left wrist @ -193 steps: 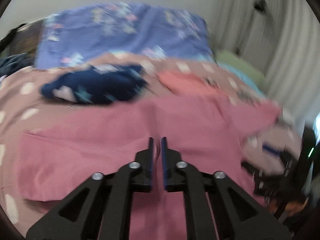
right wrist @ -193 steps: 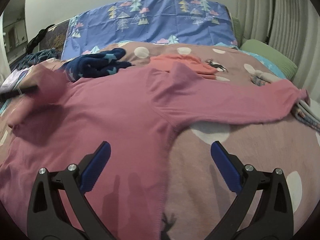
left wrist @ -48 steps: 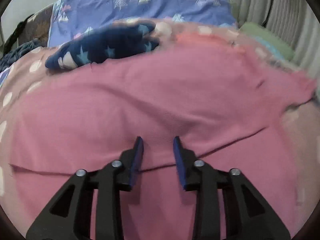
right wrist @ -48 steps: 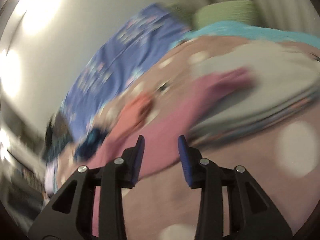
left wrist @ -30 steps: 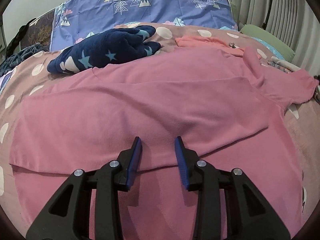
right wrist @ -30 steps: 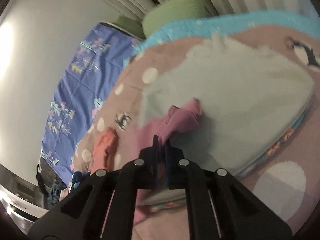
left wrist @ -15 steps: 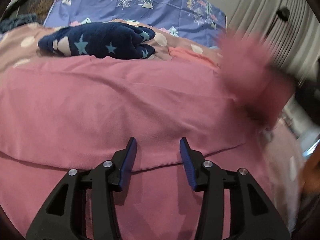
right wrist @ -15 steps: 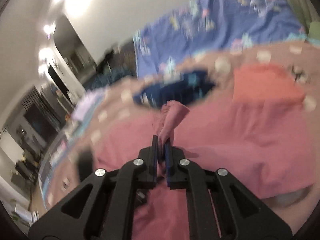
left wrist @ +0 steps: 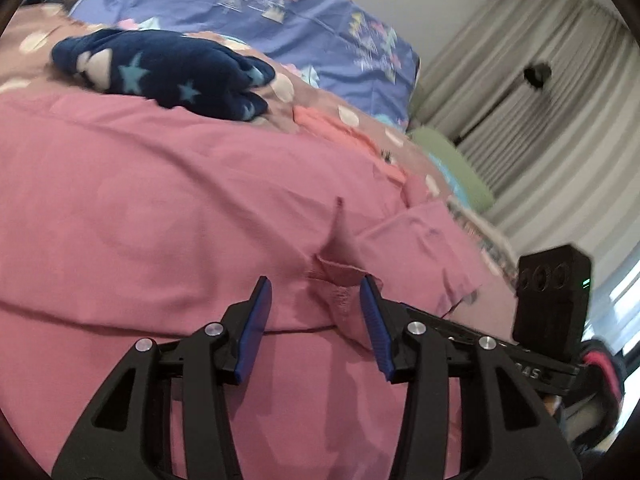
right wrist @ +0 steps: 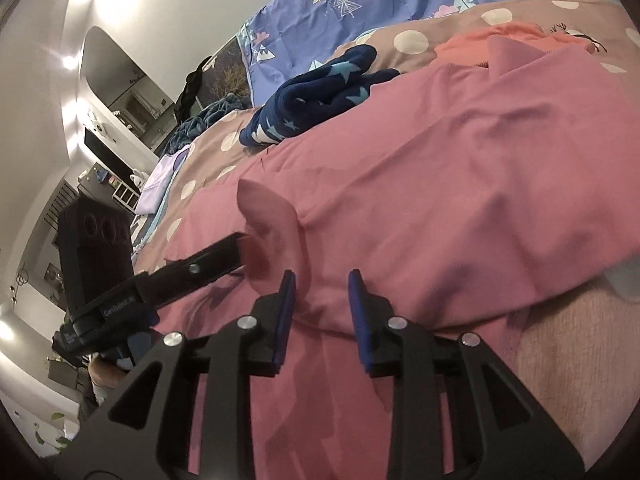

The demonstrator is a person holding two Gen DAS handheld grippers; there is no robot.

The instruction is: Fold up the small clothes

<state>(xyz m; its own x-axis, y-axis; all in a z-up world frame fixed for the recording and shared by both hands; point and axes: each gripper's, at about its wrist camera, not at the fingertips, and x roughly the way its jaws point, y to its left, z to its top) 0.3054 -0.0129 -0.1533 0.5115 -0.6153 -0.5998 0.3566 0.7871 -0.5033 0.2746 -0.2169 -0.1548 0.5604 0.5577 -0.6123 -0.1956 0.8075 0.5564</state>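
Note:
A pink long-sleeved top lies spread on the bed, both sleeves folded across its body; it also shows in the right wrist view. The right sleeve's cuff lies on the body just ahead of my left gripper, which is open and empty. My right gripper is open and empty above the top's lower part, and the cuff stands crumpled just beyond it. The left gripper's finger reaches in from the left beside that cuff.
A navy star-patterned garment and an orange garment lie beyond the pink top on the pink dotted blanket. A blue patterned pillow sits at the bedhead. Curtains hang to the right. Shelves and furniture stand left of the bed.
My right gripper carried the sleeve cuff across the top's body, opened and let it go. My left gripper swung to the right and opened wider.

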